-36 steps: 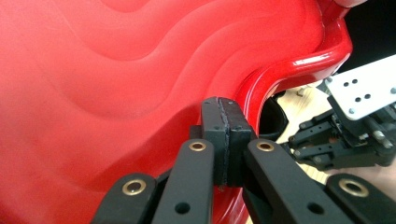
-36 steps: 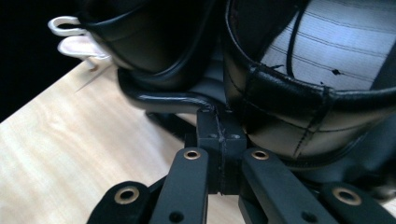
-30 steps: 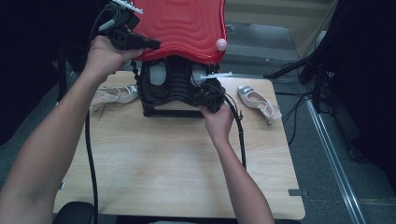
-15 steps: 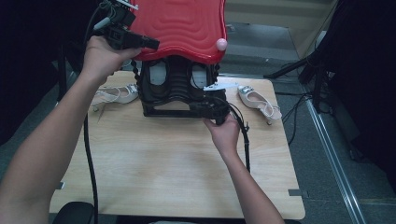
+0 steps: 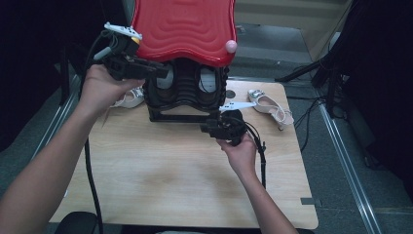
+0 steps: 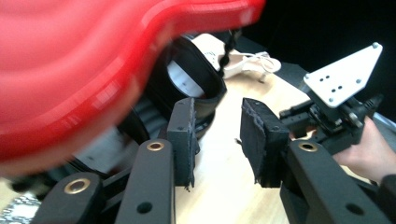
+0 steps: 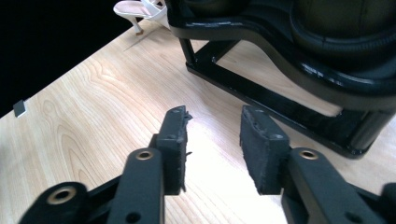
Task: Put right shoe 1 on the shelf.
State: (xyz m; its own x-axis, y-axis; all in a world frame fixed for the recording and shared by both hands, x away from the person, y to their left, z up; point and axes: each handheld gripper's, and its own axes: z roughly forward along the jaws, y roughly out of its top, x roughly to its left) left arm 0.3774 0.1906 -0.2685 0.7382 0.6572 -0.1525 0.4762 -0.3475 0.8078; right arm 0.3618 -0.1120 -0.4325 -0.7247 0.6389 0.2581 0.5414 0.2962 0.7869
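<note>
A black machine [image 5: 187,92] with a raised, rippled red lid [image 5: 182,27] and a pink knob [image 5: 231,46] stands at the back of the wooden table [image 5: 170,175]. My left gripper [image 5: 163,73] is beside the machine's left side, just under the lid's edge [image 6: 84,60]. Its jaws [image 6: 217,140] have just been opening and stand open with nothing between them. My right gripper [image 5: 204,129] hovers low in front of the machine's black base frame [image 7: 280,102]. Its jaws [image 7: 212,135] have just been opening too and are open over bare wood.
A white high-heeled shoe [image 5: 268,105] lies to the right of the machine and another [image 5: 129,100] lies to its left. Each gripper trails a black cable. A metal rail runs along the floor at the right.
Both grippers have opened. The left one has dropped a little from the lid's edge. The right one has drawn back from the machine's right side toward the table's front.
</note>
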